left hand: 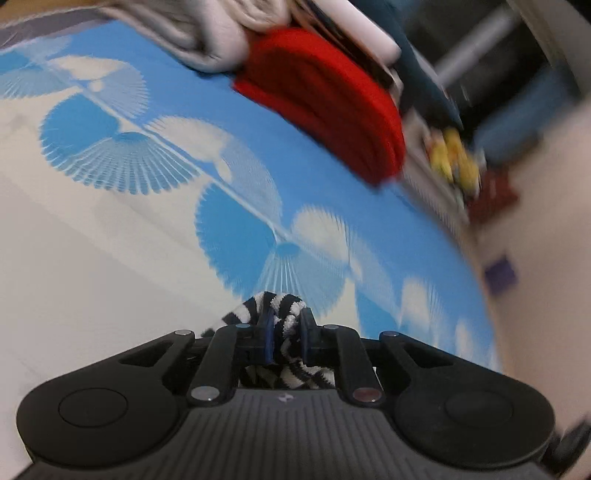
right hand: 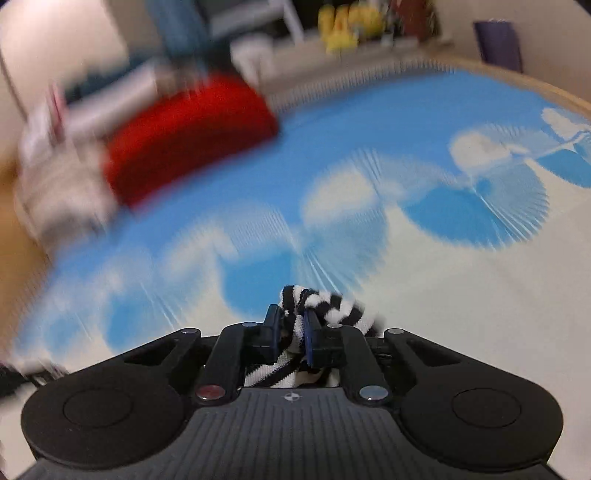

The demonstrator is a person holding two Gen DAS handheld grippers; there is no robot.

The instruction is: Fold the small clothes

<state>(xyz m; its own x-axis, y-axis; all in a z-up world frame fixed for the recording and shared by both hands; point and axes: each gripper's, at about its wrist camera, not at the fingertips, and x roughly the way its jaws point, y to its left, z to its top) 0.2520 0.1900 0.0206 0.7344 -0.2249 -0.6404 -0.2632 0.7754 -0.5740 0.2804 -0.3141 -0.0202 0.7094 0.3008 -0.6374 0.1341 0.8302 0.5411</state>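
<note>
**Ana:** Nearest the lens in the left wrist view is the left gripper, its jaws clamped on a bunch of the black-and-white striped garment. Past it runs the blue-and-white patterned sheet, then a grey folded cloth at the top, and to its right a red folded piece.

**Ben:** And the other side?

**Ana:** Much the same. The right gripper is pinched shut on another bunch of the striped garment, cloth filling the gap between the pads. The red folded piece sits at the far left there, badly blurred, with the patterned sheet spreading to the right.

**Ben:** So how far along are we?

**Ana:** My guess is early on this item. Both grippers hold it, bunched up near the sheet, and no flat fold shows anywhere on it. Spreading it, folding it and setting it down all look to be left. The red and grey pieces at the far edge appear already folded, so some of the pile seems done.

**Ben:** Any labels or writing?

**Ana:** Nothing readable. A small mark sits on each gripper body, too small to make out, and yellow shapes on the back shelf are too blurred to name.
</note>
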